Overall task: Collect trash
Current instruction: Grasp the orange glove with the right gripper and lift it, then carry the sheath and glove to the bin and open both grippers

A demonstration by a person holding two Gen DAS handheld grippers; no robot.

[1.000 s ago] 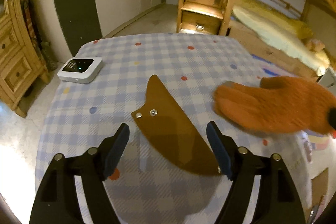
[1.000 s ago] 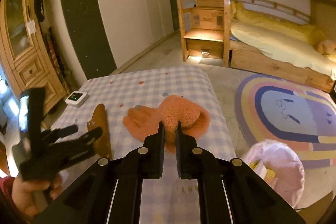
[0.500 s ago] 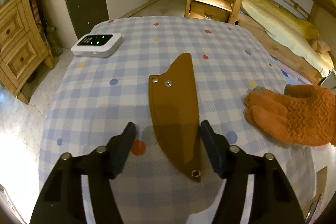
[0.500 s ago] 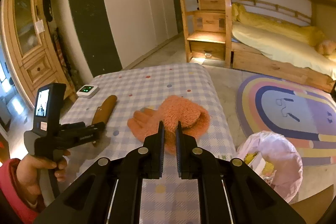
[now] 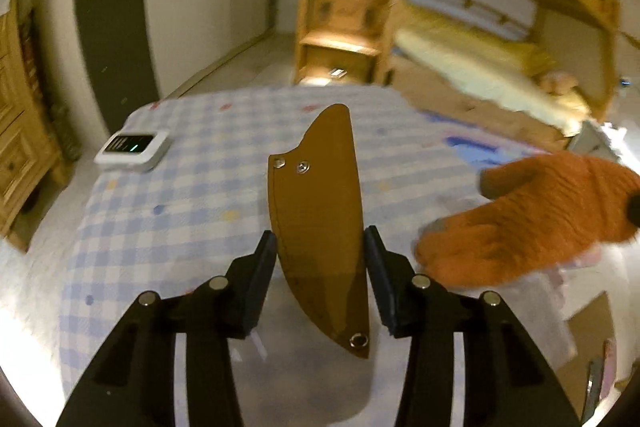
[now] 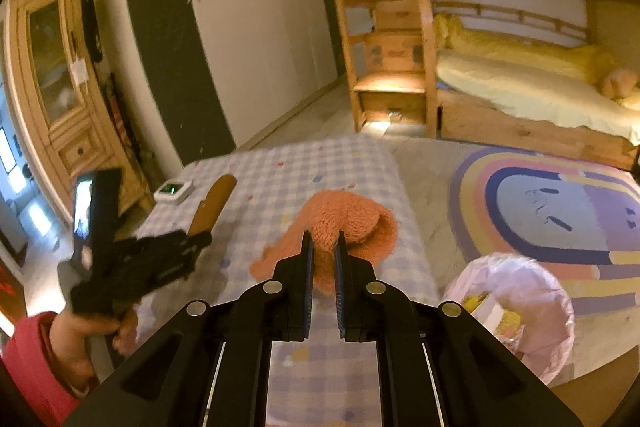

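A brown leather sheath stands between the fingers of my left gripper, whose jaws are closing, and both pads touch its edges. It is tilted up off the checked tablecloth and casts a shadow below. In the right wrist view the same sheath sticks out past the left gripper, which a hand in a red sleeve holds. My right gripper is shut with nothing in it and hovers over an orange knitted glove. The glove lies to the right of the sheath.
A white device with a green light sits at the table's far left. A bin lined with a pink bag stands on the floor to the table's right and holds some scraps. Behind it are a striped rug and a wooden bunk bed.
The left jaws have narrowed from wide apart onto the sheath's edges, and the sheath has tipped up off the cloth. The right gripper has drawn back a little, still shut.
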